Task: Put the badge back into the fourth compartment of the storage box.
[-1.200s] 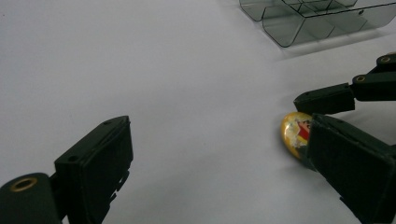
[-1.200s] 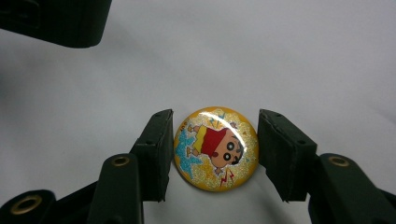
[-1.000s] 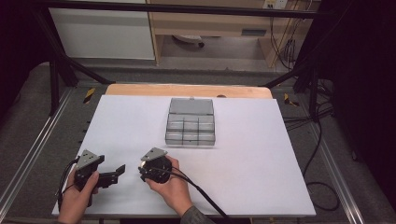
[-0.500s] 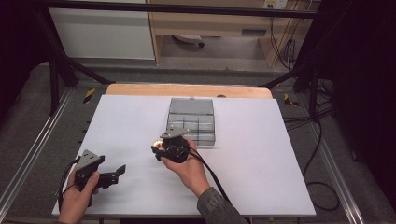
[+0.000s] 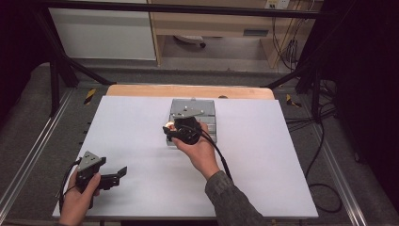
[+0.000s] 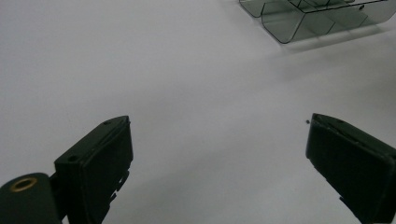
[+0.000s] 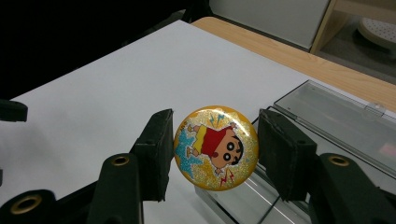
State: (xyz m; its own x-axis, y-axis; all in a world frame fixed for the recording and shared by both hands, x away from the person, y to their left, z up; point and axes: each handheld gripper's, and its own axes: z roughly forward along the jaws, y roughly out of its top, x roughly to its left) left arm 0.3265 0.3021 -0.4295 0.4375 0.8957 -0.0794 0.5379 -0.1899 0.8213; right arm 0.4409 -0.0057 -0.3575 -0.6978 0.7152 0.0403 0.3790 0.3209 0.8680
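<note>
My right gripper point(image 7: 214, 148) is shut on a round gold badge point(image 7: 215, 147) with a cartoon child in a red shirt, both pads pressing its rim. From above, the right gripper point(image 5: 175, 131) hangs over the near-left corner of a clear plastic compartment box point(image 5: 207, 117) with its lid point(image 7: 341, 119) open. Low at the table's left, my left gripper point(image 5: 121, 173) rests in a hand. Its jaws stand wide apart in its own view point(image 6: 217, 158), with bare white tabletop between them; the box point(image 6: 317, 18) sits at the upper right.
A white sheet point(image 5: 122, 127) covers the table, with a wooden strip point(image 5: 141, 90) along its far edge. Metal frame rails point(image 5: 28, 155) run down both sides. Cables point(image 5: 324, 188) lie on the floor at the right. A black cable point(image 5: 219, 153) trails from the right gripper.
My right hand has risen and moved away from the near edge toward the box, carrying the badge. The left hand has stayed put.
</note>
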